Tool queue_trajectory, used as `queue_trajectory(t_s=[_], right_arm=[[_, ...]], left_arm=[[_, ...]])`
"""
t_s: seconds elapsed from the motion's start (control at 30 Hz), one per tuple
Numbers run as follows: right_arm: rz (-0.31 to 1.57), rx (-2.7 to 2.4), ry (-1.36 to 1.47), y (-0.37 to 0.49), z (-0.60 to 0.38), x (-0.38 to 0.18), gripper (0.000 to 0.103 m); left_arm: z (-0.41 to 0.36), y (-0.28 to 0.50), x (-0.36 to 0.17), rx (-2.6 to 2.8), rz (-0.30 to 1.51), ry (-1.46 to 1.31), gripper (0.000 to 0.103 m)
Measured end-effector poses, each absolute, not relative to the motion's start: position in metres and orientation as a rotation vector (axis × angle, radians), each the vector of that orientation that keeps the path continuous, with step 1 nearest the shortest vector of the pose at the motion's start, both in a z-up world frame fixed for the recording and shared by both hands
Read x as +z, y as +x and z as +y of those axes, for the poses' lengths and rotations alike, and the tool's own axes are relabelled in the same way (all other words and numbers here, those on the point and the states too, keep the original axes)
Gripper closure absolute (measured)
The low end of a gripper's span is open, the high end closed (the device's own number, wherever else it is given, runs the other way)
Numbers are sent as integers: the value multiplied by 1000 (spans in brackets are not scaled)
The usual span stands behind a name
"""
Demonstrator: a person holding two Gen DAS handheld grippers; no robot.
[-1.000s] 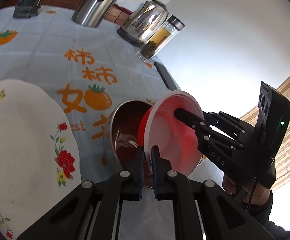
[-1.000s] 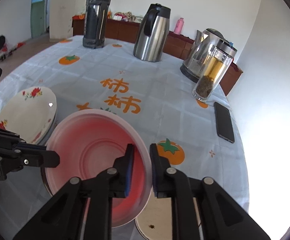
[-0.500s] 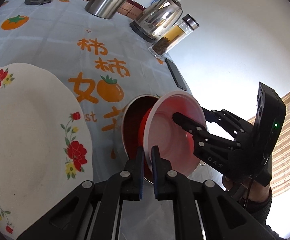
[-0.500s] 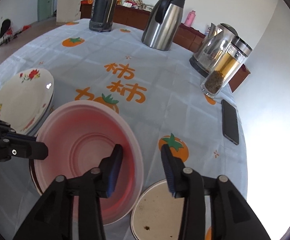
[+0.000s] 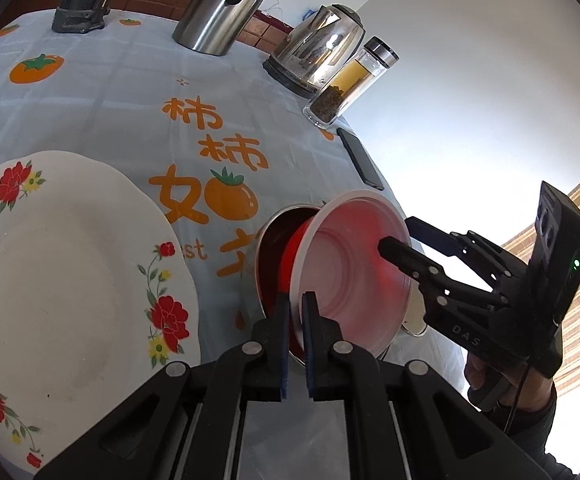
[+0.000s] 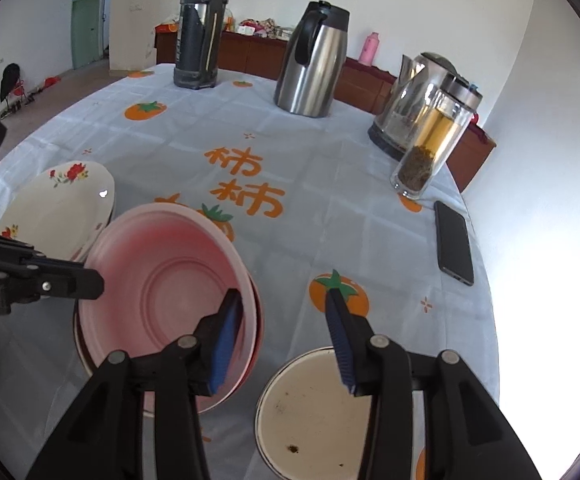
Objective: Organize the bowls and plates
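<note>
We have put the pink bowl inside the metal bowl near the middle of the bench. Our left gripper has its jaws pinching the pink bowl's rim. Our right gripper has its jaws spread wide, holding nothing. We think the bowls are nearly done. The flowered plates sit on the left, and one small enamel dish waits near us.
</note>
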State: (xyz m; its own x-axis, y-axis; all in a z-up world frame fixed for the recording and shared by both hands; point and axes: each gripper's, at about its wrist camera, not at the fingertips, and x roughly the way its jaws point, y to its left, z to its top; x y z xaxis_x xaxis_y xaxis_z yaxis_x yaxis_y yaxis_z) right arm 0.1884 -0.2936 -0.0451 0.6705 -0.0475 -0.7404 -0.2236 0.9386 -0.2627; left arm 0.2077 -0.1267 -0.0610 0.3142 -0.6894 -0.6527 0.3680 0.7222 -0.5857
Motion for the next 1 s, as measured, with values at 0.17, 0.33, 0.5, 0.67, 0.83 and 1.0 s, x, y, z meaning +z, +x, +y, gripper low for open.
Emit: queue_trajectory(t_s=[0.17,0.33,0.5,0.67,0.83,1.0], right_arm=[[807,111,-366,181,-285,-48,97],[775,90,-366,181,-282,-45,97],[824,114,-327,192,-289,-41,94],[940,184,-330,205,-291,-43,96],[1017,221,-347,217,-291,-49,96],[1052,242,-349,221,-292,-49,96]], left_arm=[[-129,208,-64,-729,1043,-363,96],[-131,208,-62,-747,1036,-362,96],[-136,200,-54,-767,1007,-321,95],[-136,199,-52,-736,993,-288,94],[-146,193,-51,-703,975,-170,94],[-147,192,-51,-701,972,-152,90]])
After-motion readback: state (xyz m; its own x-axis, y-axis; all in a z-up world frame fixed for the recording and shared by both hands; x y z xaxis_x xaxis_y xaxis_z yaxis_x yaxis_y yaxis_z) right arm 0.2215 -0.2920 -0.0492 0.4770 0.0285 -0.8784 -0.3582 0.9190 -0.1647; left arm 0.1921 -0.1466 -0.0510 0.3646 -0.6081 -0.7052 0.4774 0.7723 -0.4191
